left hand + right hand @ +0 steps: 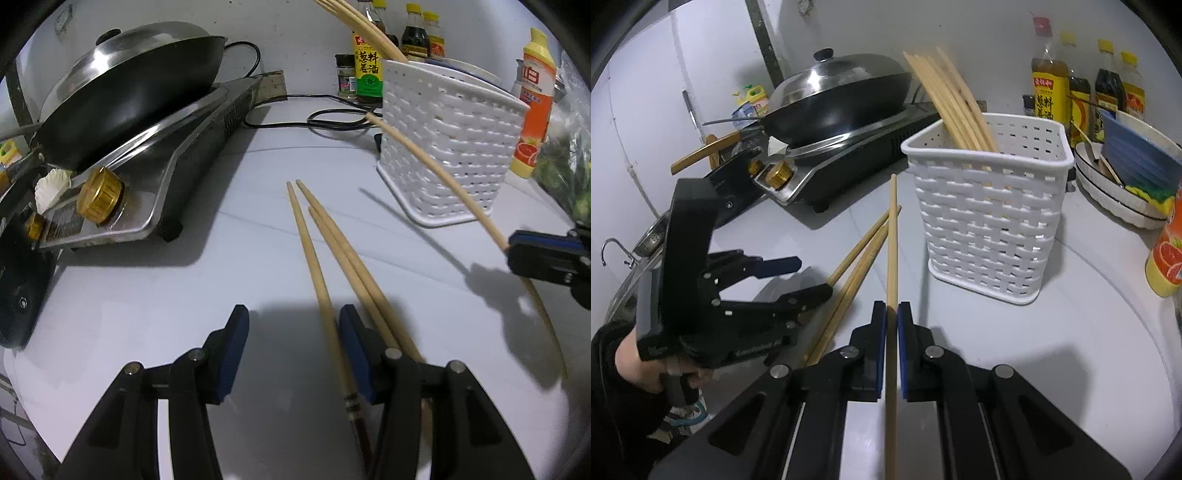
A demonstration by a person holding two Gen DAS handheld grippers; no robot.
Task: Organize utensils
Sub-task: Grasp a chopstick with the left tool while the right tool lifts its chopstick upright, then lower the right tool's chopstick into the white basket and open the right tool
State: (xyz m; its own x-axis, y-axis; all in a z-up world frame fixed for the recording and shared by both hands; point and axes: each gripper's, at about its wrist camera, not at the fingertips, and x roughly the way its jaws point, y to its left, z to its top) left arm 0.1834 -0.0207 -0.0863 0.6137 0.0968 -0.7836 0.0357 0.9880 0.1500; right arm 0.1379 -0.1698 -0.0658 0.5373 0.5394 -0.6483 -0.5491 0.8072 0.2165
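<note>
The right gripper point(892, 314) has its fingers clamped tight on a single chopstick point(892, 236), which runs straight out between the blue pads and points up toward the white basket point(990, 221). In the left wrist view that same stick crosses in front of the basket at a slant, so it's lifted off the table point(166, 295) and not inside the basket yet.

The left gripper point(293, 339) has its fingers apart with nothing pinched. It's hovering low over the three loose chopsticks point(332, 254) lying on the table; one of them passes through the gap between the fingers, while the other two run under the right-hand finger. Can't tell if the pads actually touch any of them.

The basket stands upright just beyond the loose sticks, and it already holds a bunch of chopsticks point(955, 103) leaning toward its back left corner. Left of all this sits a gas stove point(155, 162) with a lidded wok point(125, 99) on top. Sauce bottles point(369, 70) line the wall behind the basket.
</note>
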